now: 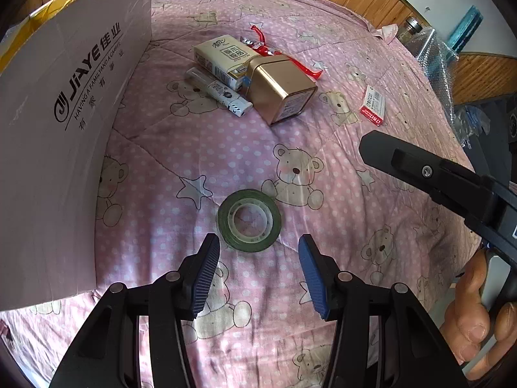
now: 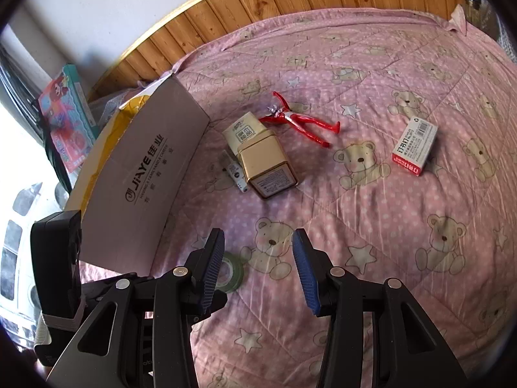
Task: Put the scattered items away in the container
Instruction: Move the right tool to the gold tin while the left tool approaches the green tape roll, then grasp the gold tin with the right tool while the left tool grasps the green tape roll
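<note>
With both jaws spread and empty, the left gripper (image 1: 258, 270) should be lowered squarely over the tape roll (image 1: 249, 225) lying flat on the quilt (image 1: 339, 148) before being closed, while the right gripper (image 2: 258, 268) is held spread and empty.

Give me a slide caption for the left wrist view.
Open left gripper poised just short of the green tape roll on the pink bear quilt, cardboard box at left.

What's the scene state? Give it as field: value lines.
surface: pink bear-print quilt
container: cardboard box, at the left
left gripper: open, empty, just short of the tape roll
right gripper: open, empty
cluster: gold tin, tissue pack, lighter, touching
red toy figure: behind the tin
staples box: alone, at the right
in box yet: cannot tell
</note>
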`<state>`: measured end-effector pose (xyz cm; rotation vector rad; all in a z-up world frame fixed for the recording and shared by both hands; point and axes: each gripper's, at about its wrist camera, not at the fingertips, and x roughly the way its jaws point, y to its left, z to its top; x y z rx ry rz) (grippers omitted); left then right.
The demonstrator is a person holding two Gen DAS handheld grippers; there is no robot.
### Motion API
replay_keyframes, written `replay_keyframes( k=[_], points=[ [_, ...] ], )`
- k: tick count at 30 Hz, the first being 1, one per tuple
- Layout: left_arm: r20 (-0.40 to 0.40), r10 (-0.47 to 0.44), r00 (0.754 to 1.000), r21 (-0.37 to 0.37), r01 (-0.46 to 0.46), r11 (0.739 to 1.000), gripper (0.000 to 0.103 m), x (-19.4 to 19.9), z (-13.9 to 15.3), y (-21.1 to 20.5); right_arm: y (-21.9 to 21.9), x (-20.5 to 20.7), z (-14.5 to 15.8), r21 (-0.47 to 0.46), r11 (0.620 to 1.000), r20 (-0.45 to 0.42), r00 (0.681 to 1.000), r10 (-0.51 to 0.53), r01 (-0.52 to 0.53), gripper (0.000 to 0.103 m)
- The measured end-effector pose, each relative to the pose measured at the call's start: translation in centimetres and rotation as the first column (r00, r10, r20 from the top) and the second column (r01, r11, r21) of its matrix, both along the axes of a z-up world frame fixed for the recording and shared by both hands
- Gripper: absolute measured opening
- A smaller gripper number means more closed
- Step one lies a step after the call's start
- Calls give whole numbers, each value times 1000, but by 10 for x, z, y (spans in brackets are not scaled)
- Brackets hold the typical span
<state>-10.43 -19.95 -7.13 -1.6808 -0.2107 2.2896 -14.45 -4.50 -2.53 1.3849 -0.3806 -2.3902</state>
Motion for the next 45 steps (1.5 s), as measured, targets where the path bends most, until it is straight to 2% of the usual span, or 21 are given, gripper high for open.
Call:
replay_keyframes(
  k=[7,15,20,21,23,25,28,32,34,40,43,45],
  points=[
    [26,11,1000,15,-12,1000,52,-17,-14,-2,-11,-34,-12,71,997,5,999,41,-42,48],
    [-9,2,1000,31,-1,1000,60,-26,-16,0,-30,-67,-29,147,983,15,994,112,-113,49],
    [-54,-13,998,23,15,1000,61,-26,-16,5,-42,-85,-42,189,973,23,991,129,-131,51],
    [-64,-17,998,24,18,1000,59,-26,-16,4,-44,-88,-44,196,972,22,991,131,-133,52],
    [-78,-15,997,15,16,1000,51,-26,-16,2,-43,-94,-46,189,974,19,992,127,-129,52],
    [-79,-9,997,14,10,1000,37,-28,-17,-2,-42,-98,-48,183,975,21,992,124,-126,49],
    [-70,7,998,49,-4,999,30,-28,-16,-12,-39,-101,-50,159,980,29,993,116,-119,48],
    [-63,9,998,65,-5,998,29,-28,-16,-16,-39,-101,-45,159,976,4,989,150,-149,49],
    [-61,12,998,71,-8,997,29,-27,-16,-17,-38,-103,-43,184,969,-22,985,169,-162,54],
    [-61,34,998,94,-28,995,29,-24,-16,-20,-44,-116,-41,273,940,-66,971,232,-206,55],
    [-62,27,998,85,-22,996,30,-23,-15,-20,-47,-122,-43,276,936,-69,967,246,-219,55],
    [-58,26,998,86,-21,996,30,-22,-14,-20,-42,-123,-40,236,948,-74,969,236,-213,54]
  ],
)
